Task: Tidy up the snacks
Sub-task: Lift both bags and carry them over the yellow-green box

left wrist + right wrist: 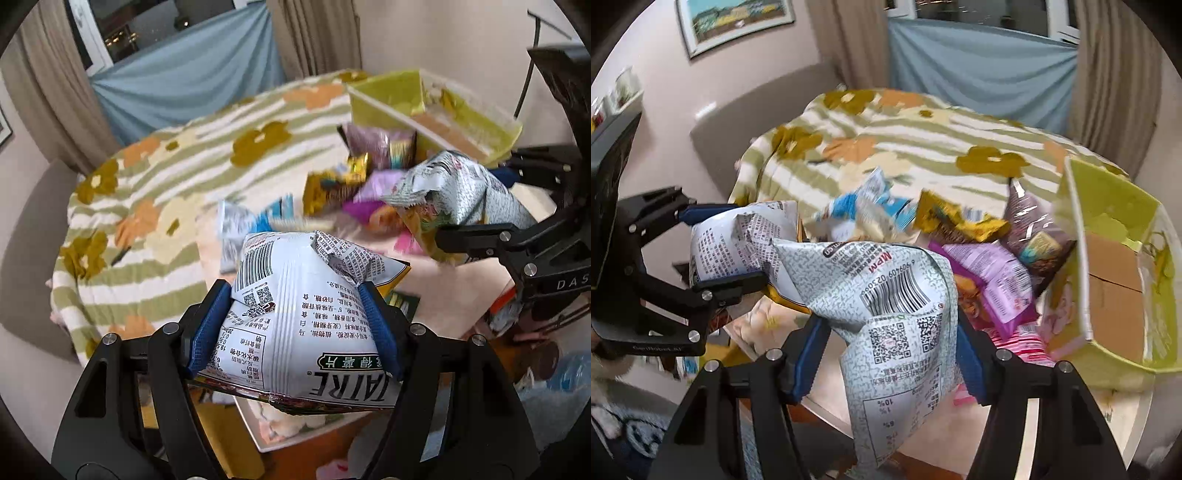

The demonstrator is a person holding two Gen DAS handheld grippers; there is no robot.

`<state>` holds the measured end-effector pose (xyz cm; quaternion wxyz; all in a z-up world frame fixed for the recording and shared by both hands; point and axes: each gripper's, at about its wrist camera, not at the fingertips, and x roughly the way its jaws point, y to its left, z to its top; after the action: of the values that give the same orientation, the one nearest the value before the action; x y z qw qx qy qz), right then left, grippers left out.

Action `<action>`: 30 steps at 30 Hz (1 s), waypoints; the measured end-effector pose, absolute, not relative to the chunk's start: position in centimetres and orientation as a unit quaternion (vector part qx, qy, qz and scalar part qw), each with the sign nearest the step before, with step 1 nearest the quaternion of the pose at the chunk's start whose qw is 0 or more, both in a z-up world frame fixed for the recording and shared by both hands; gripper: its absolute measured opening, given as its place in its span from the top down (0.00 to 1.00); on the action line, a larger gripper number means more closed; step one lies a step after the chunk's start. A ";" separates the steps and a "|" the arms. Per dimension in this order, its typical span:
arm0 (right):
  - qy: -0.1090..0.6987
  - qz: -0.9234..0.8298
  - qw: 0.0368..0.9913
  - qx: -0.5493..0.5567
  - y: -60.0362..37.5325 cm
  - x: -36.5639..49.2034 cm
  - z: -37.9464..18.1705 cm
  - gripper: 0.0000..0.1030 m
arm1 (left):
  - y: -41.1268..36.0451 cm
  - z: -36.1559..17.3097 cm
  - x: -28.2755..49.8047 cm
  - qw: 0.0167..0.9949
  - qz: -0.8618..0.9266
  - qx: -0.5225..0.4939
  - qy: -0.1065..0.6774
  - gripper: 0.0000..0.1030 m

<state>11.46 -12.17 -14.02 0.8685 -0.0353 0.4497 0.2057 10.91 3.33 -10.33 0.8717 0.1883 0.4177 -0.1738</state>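
Observation:
In the left wrist view my left gripper is shut on a white chip bag with a barcode and black print, its blue pads pressing both sides. The bag hangs above the table edge. My right gripper is shut on a pale grey-green patterned bag with a barcode and QR codes, crumpled between its blue pads. Each gripper shows in the other's view: the right gripper with its patterned bag at the right, the left gripper with its white bag at the left.
A yellow-green open box stands at the right on a table under a striped floral cloth. Beside the box lies a pile of snack packets: purple, yellow, blue and pink. A grey chair stands behind the table.

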 end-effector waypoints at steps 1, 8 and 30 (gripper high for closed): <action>0.446 0.196 0.873 -0.031 -12.3 11.5 -13.5 0.42 | 3.3 -9.8 11.3 0.874 -0.180 0.183 0.411 0.34; 0.418 0.136 0.898 0.008 -14.5 11.8 -9.8 0.42 | 1.5 -6.7 13.9 0.888 -0.209 0.151 0.380 0.34; 0.401 0.095 0.909 0.062 -36.4 22.9 -7.5 0.42 | -21.3 -6.3 28.5 0.893 -0.170 0.036 0.415 0.34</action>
<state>22.88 -36.42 -7.50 0.9088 0.0623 0.4014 0.0950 28.49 -21.35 -6.33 0.8930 0.0358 0.4150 -0.1704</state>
